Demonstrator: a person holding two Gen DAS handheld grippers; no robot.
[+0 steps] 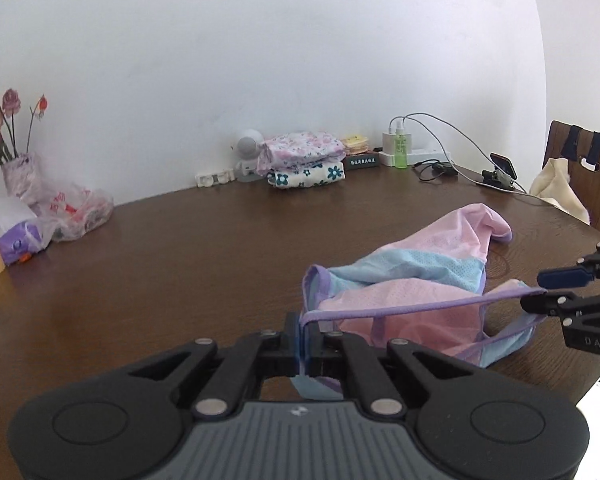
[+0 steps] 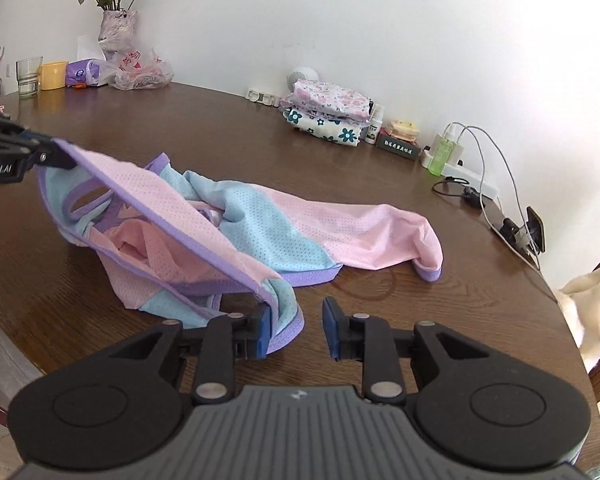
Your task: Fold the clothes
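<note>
a brown bench is seen against a white wall. at left, the left hand-held gripper is pressed together on the purple hem of the garment, a pink and blue mesh piece lying crumpled mid-bench. it is judged light, soft and limp; the bound hem is the firmest hold. at right, the right hand-held gripper is spread, the hem touching one pad. only the right view shows that gap; the left view suggests a pinch.

Black hand-held gripper with blue finger pads, silver rivets, ribbed grey housing
</note>
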